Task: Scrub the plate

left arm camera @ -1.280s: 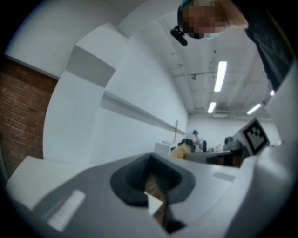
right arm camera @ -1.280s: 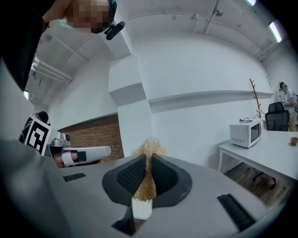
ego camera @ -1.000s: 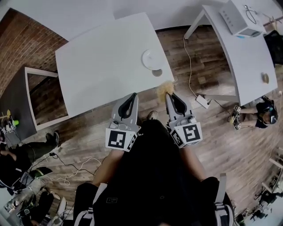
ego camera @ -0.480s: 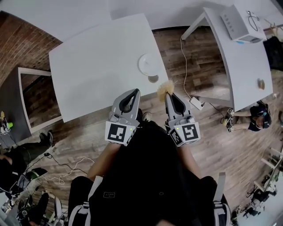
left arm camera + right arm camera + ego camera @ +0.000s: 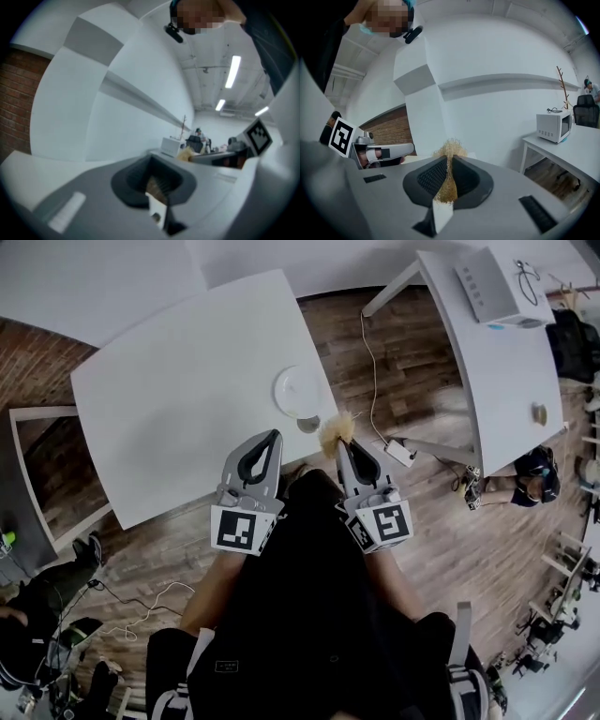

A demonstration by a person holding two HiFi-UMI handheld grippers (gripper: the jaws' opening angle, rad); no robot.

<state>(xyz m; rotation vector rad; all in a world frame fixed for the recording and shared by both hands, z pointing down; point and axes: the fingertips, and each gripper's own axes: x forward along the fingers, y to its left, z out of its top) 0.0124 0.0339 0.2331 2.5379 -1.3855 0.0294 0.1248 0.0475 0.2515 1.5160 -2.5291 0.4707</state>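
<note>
Plainly, a round white plate (image 5: 298, 390) lies flat on the table (image 5: 178, 399).

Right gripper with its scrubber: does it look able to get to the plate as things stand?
Probably yes. The right gripper is shut on the scrubber just off the white table, and the plate lies near that edge ahead of it; only a small round object sits between.

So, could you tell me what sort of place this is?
Likely an office or lab workroom: plain white tables, a microwave on one, a wood floor and a brick wall.
</note>
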